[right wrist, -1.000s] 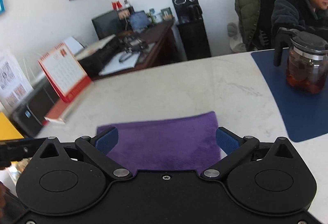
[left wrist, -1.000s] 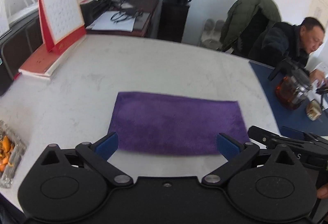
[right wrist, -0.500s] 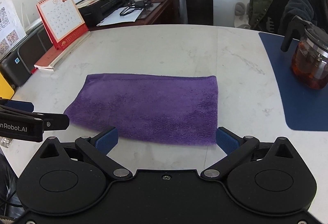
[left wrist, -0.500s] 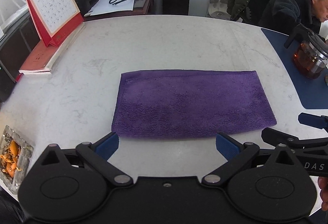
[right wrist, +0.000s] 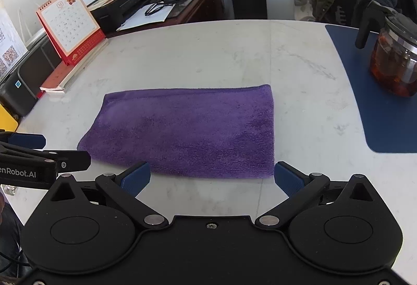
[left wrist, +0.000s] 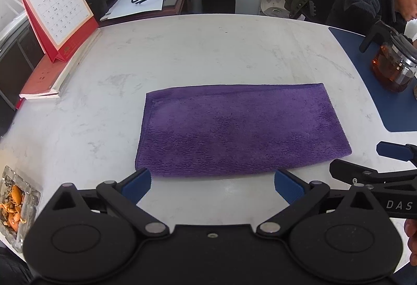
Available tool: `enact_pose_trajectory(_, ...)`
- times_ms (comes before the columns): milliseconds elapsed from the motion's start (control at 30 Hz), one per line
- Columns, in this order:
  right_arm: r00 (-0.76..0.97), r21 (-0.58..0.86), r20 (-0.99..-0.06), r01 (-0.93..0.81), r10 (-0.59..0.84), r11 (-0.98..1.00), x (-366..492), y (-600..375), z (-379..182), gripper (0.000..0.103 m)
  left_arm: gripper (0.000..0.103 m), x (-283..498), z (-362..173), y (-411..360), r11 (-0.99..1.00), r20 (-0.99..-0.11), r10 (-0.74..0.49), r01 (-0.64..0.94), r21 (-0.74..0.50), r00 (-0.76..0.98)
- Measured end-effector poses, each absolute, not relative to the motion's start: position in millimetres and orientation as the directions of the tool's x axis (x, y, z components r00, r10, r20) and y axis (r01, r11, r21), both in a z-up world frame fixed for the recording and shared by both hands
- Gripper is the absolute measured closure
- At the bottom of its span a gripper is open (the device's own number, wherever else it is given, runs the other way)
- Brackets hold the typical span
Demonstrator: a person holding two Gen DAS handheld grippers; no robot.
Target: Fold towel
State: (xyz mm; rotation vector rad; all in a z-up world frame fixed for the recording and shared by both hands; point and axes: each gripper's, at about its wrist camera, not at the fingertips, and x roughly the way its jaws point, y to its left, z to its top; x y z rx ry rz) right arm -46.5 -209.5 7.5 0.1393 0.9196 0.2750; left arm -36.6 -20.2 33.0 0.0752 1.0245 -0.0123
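— Both tools sit higher and further back than a second ago, when I had them low at the near edge of the purple terry-cloth towel (left wrist: 234, 128). The view widens from just that edge to the whole cloth, so I read that as one fold laid down and released.

— Where is the towel now?

— Flat on the white marbled tabletop (left wrist: 208, 50), a wide rectangle in the middle, its near edge just ahead of my fingertips. Nothing is holding it. It looks thick along the near edge, as if doubled, though I cannot count layers.

— And the tools?

— My left tool (left wrist: 212, 184) hovers off the tabletop behind the towel's near left part, jaws spread wide, nothing between them. My right tool (right wrist: 212, 178) does the same behind the near right corner, also spread and empty. Each shows at the edge of the other's camera, side by side and level.

— Next?

— Probably a second fold, one short end over the other.
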Motion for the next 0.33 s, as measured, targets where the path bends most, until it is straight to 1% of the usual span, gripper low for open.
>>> enact_pose_trajectory(333,0.561,0.240,-0.774,-0.173,0.296,0.955,-45.3,-211.2,6.8,0.000,0.002,-36.3,31.2,-23.8,0.997,-0.854,0.031,0.040,0.061,0.519)
